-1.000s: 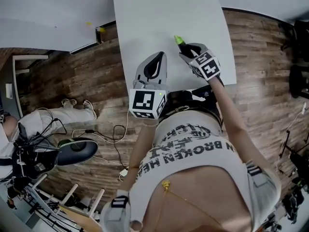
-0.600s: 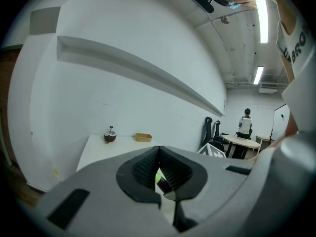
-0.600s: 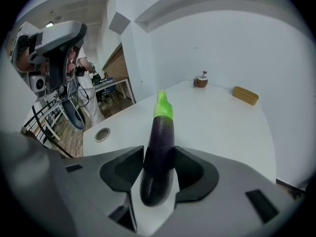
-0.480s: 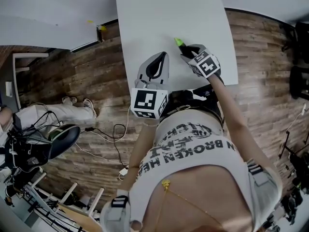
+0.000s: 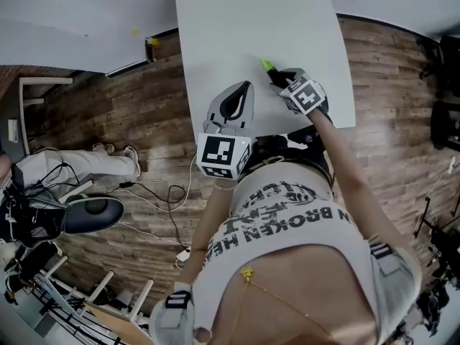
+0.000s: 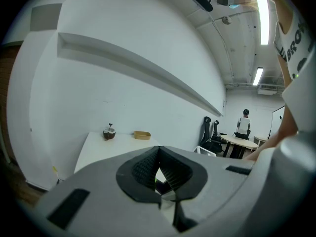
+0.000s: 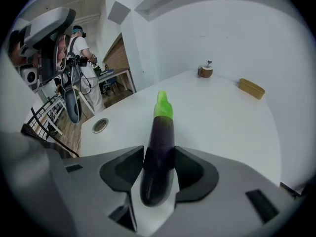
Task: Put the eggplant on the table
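White worktop (image 5: pixel 237 20) lies beneath both tongs. The right tongs (image 7: pixel 159 174) clamp the dark purple eggplant (image 7: pixel 159 147) by its rounded end. Its green stem points ahead of them, low over the worktop; whether it touches is unclear. The left tongs (image 6: pixel 159 174), just beside, are closed on nothing.

The eggplant (image 7: pixel 159 147) looks smooth and glossy, the table (image 7: pixel 222 117) matt white, the floor (image 5: pixel 108 106) wood-grained.

Shirt print (image 5: pixel 287 225), just below left gripper (image 5: pixel 243 89): "BROKEN", then "HE…" lost in folds
Same shirt print, left gripper view: "BRO"
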{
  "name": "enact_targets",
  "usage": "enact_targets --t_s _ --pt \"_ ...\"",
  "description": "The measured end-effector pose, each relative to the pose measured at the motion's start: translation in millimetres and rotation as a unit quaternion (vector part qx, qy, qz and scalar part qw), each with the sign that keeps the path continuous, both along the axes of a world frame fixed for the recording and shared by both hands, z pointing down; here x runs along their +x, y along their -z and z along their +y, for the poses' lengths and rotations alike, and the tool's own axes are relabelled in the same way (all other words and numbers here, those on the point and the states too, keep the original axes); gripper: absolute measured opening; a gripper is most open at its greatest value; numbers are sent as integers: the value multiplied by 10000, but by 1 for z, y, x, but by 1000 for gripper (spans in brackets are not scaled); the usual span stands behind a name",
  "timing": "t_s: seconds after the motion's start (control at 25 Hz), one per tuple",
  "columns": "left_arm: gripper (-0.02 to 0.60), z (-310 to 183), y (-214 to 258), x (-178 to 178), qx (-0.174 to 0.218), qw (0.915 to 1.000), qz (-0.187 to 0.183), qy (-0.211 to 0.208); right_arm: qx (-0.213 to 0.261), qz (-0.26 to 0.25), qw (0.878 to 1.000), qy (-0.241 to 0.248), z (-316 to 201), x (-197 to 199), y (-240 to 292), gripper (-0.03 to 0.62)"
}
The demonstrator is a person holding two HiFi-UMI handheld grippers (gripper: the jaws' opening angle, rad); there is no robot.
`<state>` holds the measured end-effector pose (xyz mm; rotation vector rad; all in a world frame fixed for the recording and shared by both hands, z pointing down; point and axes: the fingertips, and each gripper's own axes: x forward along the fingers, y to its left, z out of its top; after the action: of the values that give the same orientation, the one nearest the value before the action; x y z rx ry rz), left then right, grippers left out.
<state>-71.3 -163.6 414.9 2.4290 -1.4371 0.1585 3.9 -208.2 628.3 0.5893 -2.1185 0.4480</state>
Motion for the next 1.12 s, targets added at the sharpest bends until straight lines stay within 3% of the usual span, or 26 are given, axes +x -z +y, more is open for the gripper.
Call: enact_targets --t_s 0.4,1.12 --pt "-12 9 -6 -6 -65 9999 58 73 -278 149 9995 0 6 -6 -18 193" --pt "-12 14 -5 -15 -79 9998 151 122 -248 130 9996 -75 -1 -9 -25 193"
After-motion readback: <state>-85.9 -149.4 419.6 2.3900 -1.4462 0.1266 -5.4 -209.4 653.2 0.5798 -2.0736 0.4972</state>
